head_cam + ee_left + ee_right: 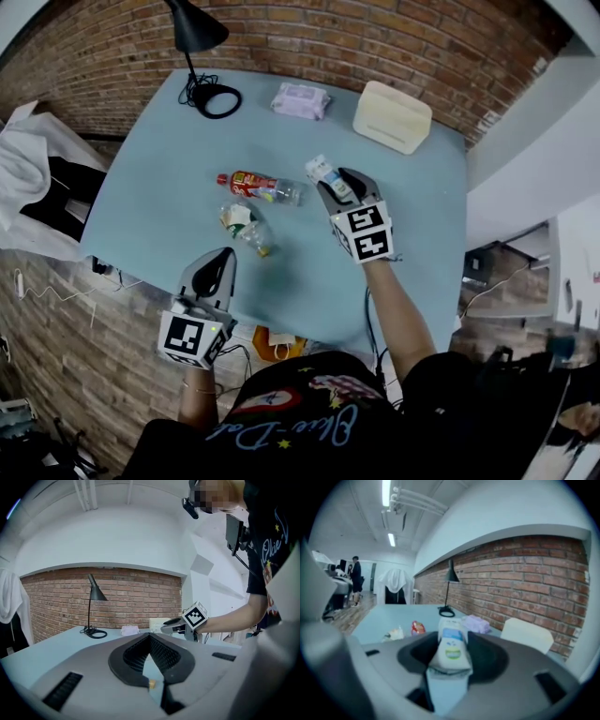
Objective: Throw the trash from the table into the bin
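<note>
We find the right gripper (pixel 339 184) over the middle of the light blue worktop (pixel 150 197), a little to the right, and its fingers (pixel 490 657) are clamped on a small white carton with a blue and green label (pixel 324 172). In the right gripper view the carton stands on end between the two dark pads, its label facing the camera and its top poking out past the fingertips. In the left gripper view we see this gripper held off the surface, not resting on it

The left gripper (pixel 224 255) sits at the near edge of the worktop, left of centre, pointing towards the far side. Its fingers (pixel 165 654) are closed with the tips meeting, and they grip nothing

Two more pieces of trash lie on the worktop between the grippers. A plastic bottle with a red label (pixel 255 185) lies on its side just left of the carton, its clear end pointing right. On the near side of it lies a crumpled clear plastic bottle (pixel 246 225) with a yellowish end, just beyond the left gripper's tips and apart from them

Along the far edge we see a black desk lamp (pixel 195 30) with a coiled cable at its base on the left, a pale purple soft pack (pixel 301 99) in the middle and a cream rectangular box (pixel 392 116) on the right. A red brick wall (pixel 394 37) runs behind the worktop, and a white cloth (pixel 23 155) hangs off to its left
</note>
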The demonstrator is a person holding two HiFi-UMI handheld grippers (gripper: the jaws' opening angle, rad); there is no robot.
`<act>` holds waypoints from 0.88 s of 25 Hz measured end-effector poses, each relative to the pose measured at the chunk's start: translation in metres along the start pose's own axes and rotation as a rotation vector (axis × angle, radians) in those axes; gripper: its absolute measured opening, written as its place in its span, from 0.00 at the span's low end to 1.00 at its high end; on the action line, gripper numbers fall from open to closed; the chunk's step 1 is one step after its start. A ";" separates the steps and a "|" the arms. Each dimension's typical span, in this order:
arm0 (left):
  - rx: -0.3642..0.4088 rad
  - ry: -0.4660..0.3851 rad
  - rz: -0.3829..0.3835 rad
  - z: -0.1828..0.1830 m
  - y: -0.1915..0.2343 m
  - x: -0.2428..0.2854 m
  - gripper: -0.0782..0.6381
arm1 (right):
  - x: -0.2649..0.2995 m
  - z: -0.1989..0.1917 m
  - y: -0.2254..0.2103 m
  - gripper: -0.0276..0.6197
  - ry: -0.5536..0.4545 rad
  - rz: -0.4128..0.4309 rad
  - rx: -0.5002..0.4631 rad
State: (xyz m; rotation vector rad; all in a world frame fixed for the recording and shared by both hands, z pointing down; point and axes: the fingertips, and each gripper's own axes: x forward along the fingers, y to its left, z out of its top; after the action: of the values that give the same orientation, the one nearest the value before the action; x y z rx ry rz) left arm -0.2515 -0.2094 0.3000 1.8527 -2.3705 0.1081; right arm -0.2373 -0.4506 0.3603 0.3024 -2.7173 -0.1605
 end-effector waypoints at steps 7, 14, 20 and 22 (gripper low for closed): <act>0.011 -0.040 -0.048 0.005 -0.018 -0.020 0.12 | -0.061 0.023 0.027 0.36 -0.102 -0.026 0.016; 0.025 -0.046 -0.100 0.004 -0.042 -0.044 0.12 | -0.115 0.031 0.058 0.36 -0.164 -0.041 0.026; 0.028 -0.051 -0.146 0.000 -0.064 -0.065 0.12 | -0.155 0.029 0.078 0.36 -0.198 -0.062 0.052; 0.028 -0.047 -0.159 -0.004 -0.070 -0.070 0.12 | -0.168 0.027 0.083 0.36 -0.206 -0.071 0.062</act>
State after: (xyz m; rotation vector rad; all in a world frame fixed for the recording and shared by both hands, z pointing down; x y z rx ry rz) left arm -0.1666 -0.1583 0.2917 2.0701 -2.2513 0.0838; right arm -0.1129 -0.3291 0.2847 0.4218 -2.9213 -0.1344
